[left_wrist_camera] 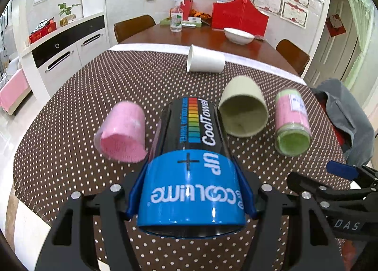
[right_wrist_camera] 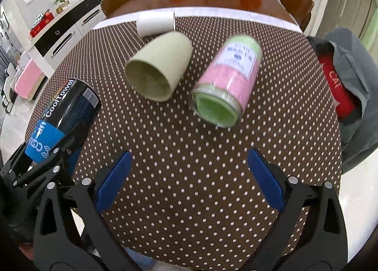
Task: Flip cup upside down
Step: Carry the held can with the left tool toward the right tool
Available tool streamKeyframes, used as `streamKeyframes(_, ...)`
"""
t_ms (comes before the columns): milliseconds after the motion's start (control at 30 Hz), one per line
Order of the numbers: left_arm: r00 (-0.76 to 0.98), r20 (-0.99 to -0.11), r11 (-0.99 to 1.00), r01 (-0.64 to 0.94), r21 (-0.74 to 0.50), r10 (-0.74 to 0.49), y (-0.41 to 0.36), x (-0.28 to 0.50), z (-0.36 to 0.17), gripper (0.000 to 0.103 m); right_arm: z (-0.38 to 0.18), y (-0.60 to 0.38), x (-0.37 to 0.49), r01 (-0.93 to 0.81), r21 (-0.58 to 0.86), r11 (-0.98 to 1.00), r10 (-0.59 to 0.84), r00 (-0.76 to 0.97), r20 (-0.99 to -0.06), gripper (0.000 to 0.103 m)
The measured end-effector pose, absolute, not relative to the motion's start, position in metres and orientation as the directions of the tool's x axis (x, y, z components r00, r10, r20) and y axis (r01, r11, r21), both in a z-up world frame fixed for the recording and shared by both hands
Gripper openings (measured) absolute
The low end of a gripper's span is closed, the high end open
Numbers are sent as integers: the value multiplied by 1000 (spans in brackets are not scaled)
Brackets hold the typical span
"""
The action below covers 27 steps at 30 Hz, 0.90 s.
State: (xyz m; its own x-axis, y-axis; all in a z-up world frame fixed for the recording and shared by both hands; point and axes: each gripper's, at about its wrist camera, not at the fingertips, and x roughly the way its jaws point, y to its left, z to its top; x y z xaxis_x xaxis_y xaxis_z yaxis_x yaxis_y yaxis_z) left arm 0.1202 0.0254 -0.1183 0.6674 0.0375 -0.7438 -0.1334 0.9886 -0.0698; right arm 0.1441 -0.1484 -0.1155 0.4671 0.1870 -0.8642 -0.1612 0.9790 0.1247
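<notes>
My left gripper (left_wrist_camera: 191,197) is shut on a black-and-blue "CoolTowel" cup (left_wrist_camera: 193,169), held lying along the fingers above the dotted tablecloth, open mouth toward the camera. The same cup (right_wrist_camera: 62,117) shows at the left of the right wrist view, tilted in the left gripper. My right gripper (right_wrist_camera: 189,176) is open and empty over the cloth. On the cloth lie a pink cup (left_wrist_camera: 122,131), a beige cup (left_wrist_camera: 244,107) (right_wrist_camera: 158,67), a pink-and-green clear cup (left_wrist_camera: 293,122) (right_wrist_camera: 224,86) and a white paper cup (left_wrist_camera: 204,59) (right_wrist_camera: 156,22), all on their sides.
A grey cloth bag (left_wrist_camera: 347,117) (right_wrist_camera: 347,86) with a red item inside sits at the table's right edge. Farther back on bare wood stand a white bowl (left_wrist_camera: 238,35), a spray bottle (left_wrist_camera: 176,18) and red boxes (left_wrist_camera: 238,15). Chairs (left_wrist_camera: 133,26) surround the table.
</notes>
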Motion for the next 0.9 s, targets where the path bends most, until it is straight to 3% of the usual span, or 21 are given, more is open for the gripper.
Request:
streamKeyframes(367, 606, -792, 982, -184, -43, 79, 26, 114, -155, 66, -153, -142, 145, -178, 123, 976, 182, 371, -911, 96)
streamKeyframes(900, 563, -823, 979, -196, -54, 67, 27, 127, -153, 66, -142, -146, 144, -202, 131, 971, 204, 399, -894, 96)
